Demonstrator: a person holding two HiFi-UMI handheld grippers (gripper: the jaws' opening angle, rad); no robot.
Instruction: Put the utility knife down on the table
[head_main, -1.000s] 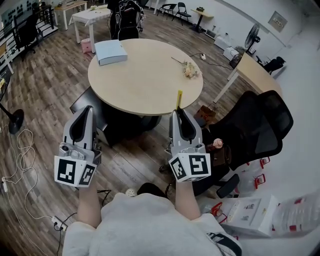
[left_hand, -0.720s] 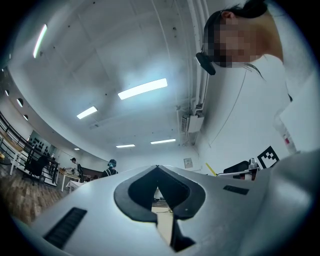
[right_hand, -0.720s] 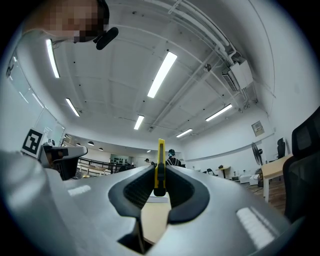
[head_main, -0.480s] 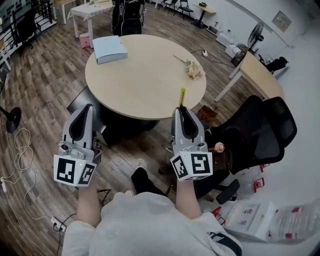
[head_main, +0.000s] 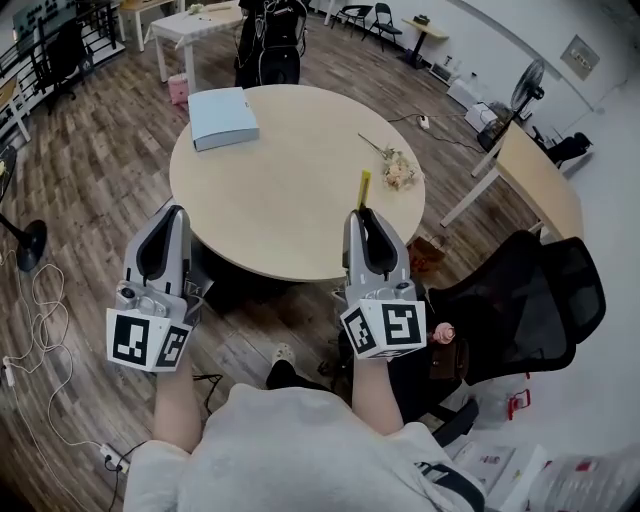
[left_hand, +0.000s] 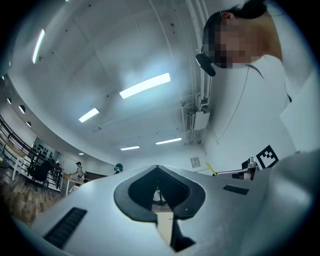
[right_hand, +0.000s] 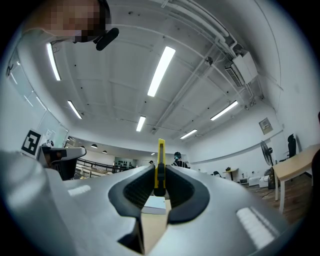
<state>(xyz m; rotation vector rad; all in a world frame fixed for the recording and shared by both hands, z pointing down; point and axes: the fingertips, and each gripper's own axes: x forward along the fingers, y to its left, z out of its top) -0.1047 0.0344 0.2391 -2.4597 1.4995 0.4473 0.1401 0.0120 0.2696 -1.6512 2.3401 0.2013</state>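
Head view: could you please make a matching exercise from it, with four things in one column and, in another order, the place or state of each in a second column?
Things:
1. utility knife
2. left gripper
3. pale blue box
4. flower sprig

Places or states:
A. lies near the right edge of the round table
B. shut, with nothing between its jaws
C. clamped in the right gripper, yellow end sticking out forward
D. lies on the far left part of the round table

Right pairs: 1-C, 2-B, 3-D, 4-A.
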